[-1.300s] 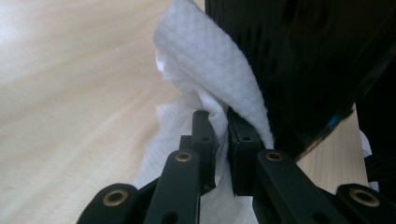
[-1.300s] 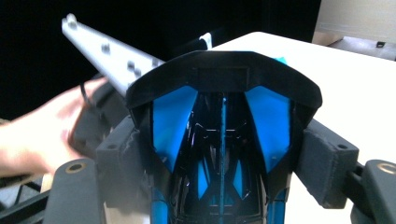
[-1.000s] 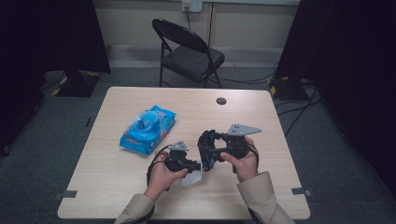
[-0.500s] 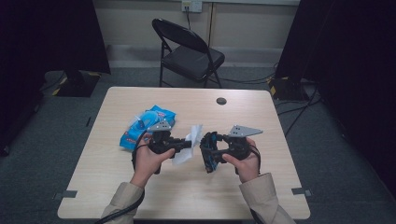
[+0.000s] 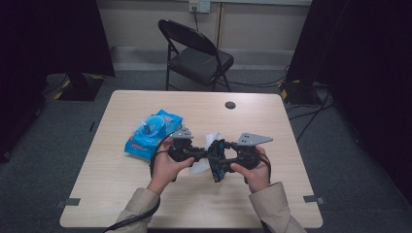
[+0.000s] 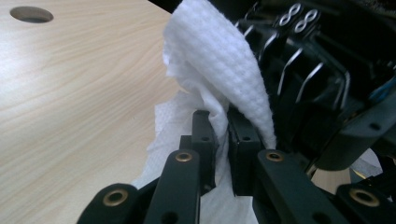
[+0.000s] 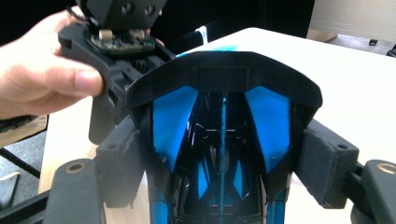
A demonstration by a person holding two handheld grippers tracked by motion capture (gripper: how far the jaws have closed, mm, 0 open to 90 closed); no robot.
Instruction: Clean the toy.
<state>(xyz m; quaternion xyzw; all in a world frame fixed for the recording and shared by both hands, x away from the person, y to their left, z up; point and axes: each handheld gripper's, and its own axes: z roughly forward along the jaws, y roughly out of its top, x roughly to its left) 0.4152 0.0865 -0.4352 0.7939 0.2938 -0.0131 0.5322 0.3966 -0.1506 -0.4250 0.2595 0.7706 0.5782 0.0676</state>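
- Left gripper (image 5: 201, 154): held above the counter (image 5: 145, 204) by the left hand (image 5: 165, 165), pointing level toward the right gripper; its fingers (image 6: 205, 140) are pinched shut on a white wipe (image 6: 219, 74).
- Right gripper (image 5: 219, 162): gripped by the right hand (image 5: 252, 170), facing left; its fingers (image 7: 322, 163) clamp the sides of a black-and-blue toy car (image 7: 224, 140).
- The wipe lies against the car, between the two grippers.
- Blue wipe packet (image 5: 150, 133): on the counter, just behind the left hand.

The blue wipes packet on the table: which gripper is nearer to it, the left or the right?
Left. The left gripper is just beside the blue wipes packet, at its right; the right gripper is farther right, beyond the left one.
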